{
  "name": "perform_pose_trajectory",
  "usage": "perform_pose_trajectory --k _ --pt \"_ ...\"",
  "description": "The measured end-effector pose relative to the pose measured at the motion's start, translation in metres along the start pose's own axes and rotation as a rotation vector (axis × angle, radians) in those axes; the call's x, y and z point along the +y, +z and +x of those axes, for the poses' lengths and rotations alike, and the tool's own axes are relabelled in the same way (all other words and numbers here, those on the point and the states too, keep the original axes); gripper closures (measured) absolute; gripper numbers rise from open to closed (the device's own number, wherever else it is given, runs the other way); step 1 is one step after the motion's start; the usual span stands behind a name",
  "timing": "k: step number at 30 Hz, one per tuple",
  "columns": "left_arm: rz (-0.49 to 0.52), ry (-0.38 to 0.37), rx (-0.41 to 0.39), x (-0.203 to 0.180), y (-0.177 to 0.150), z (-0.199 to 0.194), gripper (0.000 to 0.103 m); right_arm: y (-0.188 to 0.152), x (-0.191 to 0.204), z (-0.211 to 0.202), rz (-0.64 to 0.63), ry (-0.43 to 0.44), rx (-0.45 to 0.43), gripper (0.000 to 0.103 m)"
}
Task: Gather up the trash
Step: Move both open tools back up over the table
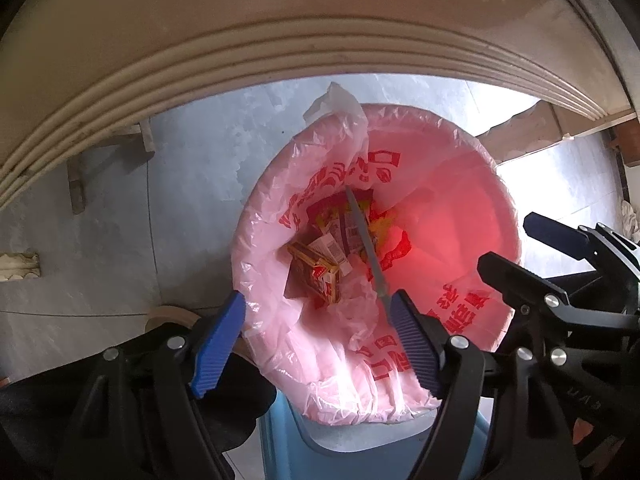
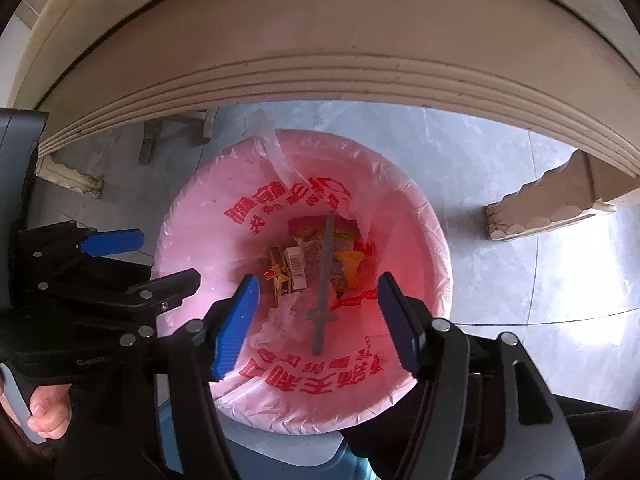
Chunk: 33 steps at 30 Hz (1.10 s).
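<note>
**Both grippers over the lined bin, jaws apart**

I see the left gripper [image 1: 316, 336] and the right gripper [image 2: 316, 320] side by side above the bin [image 2: 440, 280], both pointing down into its mouth. Each stands wide with nothing between its pads. No earlier frame, so I note state only.

The trash lies at the bottom of the pink bag [image 1: 448, 184]: a grey stick [image 2: 326, 280] leaning lengthwise, small cartons [image 1: 316, 276], a yellow wrapper [image 2: 348, 260].

The table edge [image 2: 320, 76] overhangs the far rim closely. Bare floor [image 2: 500, 220] lies open to the right; a table foot [image 2: 532, 208] stands well apart from the bin.
</note>
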<state>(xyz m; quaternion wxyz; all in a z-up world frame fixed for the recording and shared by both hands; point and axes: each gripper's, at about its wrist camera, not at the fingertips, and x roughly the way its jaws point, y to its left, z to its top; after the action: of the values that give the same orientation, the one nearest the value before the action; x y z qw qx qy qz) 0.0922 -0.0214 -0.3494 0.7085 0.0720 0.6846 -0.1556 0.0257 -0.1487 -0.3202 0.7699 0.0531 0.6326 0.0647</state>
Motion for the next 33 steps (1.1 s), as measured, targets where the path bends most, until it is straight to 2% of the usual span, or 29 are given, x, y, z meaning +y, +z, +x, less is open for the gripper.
perform_pose_trajectory --k 9,18,23,26,29,33 --pt "0.042 0.061 -0.098 -0.009 -0.012 -0.041 0.027 -0.008 0.002 -0.039 -0.007 -0.024 -0.081 0.040" --pt "0.062 0.099 -0.265 -0.011 -0.032 -0.116 0.027 -0.020 0.012 -0.109 -0.003 -0.010 -0.217 0.039" --pt "0.066 0.106 -0.370 -0.013 -0.046 -0.170 0.026 -0.025 0.016 -0.158 -0.004 -0.001 -0.317 0.033" --pt "0.054 0.106 -0.442 -0.013 -0.053 -0.206 0.021 -0.026 0.017 -0.187 -0.005 -0.001 -0.389 0.032" --pt "0.046 0.097 -0.520 -0.014 -0.055 -0.245 0.021 -0.024 0.018 -0.217 -0.006 -0.002 -0.457 0.031" --pt "0.041 0.065 -0.596 -0.015 -0.051 -0.291 0.016 -0.023 0.015 -0.255 0.008 0.002 -0.545 0.023"
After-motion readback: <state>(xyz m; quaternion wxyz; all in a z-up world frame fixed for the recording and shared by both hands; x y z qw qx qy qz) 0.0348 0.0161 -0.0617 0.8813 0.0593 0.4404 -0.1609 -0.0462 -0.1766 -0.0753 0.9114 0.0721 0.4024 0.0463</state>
